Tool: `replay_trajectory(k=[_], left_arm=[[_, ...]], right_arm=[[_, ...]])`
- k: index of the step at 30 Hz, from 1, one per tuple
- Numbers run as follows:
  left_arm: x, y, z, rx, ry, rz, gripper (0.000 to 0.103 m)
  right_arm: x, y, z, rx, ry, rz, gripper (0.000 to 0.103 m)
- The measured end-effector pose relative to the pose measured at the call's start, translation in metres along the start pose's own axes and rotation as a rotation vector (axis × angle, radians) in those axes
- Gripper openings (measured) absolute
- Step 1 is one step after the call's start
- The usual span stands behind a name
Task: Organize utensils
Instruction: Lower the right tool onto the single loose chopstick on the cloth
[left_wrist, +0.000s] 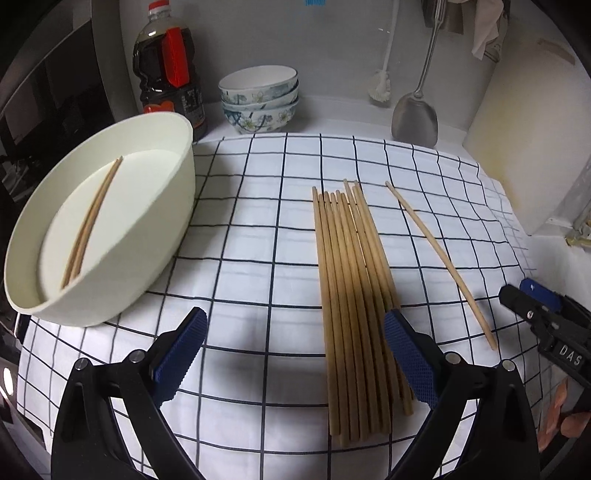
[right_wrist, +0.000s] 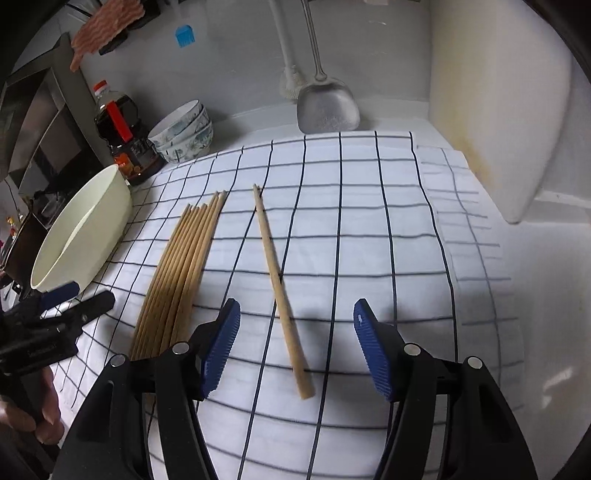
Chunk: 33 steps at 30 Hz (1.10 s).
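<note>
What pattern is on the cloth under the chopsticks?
The cloth is white with a dark thin-lined grid check, clearest in the left wrist view.

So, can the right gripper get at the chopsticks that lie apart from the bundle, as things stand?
Probably yes. The right gripper has its jaws open with the separate chopsticks lying between them on the checked cloth. Nothing covers them, and the bundle lies clear to their left.

Checked cloth (left_wrist: 258, 236) over counter. At back left, dark sauce bottle (left_wrist: 168, 70) with red handle, just beside stack of floral bowls (left_wrist: 258, 99). Metal spatula (left_wrist: 415, 118) and white brush (left_wrist: 380, 86) hanging against wall. Cutting board (right_wrist: 491, 122) leaning at right.
</note>
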<state>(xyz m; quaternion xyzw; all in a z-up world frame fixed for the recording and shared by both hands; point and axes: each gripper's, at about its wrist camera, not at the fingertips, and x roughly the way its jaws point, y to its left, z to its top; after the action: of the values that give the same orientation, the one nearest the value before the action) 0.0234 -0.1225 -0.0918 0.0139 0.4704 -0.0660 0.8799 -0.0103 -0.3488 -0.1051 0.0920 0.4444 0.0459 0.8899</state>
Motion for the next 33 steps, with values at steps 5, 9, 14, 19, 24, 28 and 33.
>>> replay_trajectory(k=[5, 9, 14, 19, 24, 28, 33], left_arm=[[0.015, -0.003, -0.003, 0.011, 0.009, 0.031, 0.094], [0.025, 0.002, -0.002, 0.001, 0.009, 0.054, 0.094], [0.039, 0.010, 0.000, -0.003, 0.025, 0.087, 0.094], [0.047, 0.014, -0.003, 0.004, 0.028, 0.106, 0.095], [0.049, 0.011, -0.002, 0.012, 0.018, 0.106, 0.094], [0.050, 0.008, -0.003, 0.026, -0.003, 0.125, 0.097], [0.050, 0.009, -0.005, 0.051, -0.004, 0.134, 0.097]], right_arm=[[0.013, -0.003, 0.001, 0.002, -0.012, 0.003, 0.063], [0.022, -0.002, 0.002, -0.006, -0.005, 0.004, 0.063], [0.028, 0.000, 0.002, -0.016, -0.002, -0.005, 0.063], [0.033, 0.003, 0.003, -0.033, -0.001, -0.016, 0.063], [0.038, 0.002, 0.005, -0.040, 0.003, -0.028, 0.063], [0.040, 0.004, 0.005, -0.054, 0.008, -0.040, 0.063], [0.041, 0.006, 0.006, -0.075, 0.008, -0.060, 0.063]])
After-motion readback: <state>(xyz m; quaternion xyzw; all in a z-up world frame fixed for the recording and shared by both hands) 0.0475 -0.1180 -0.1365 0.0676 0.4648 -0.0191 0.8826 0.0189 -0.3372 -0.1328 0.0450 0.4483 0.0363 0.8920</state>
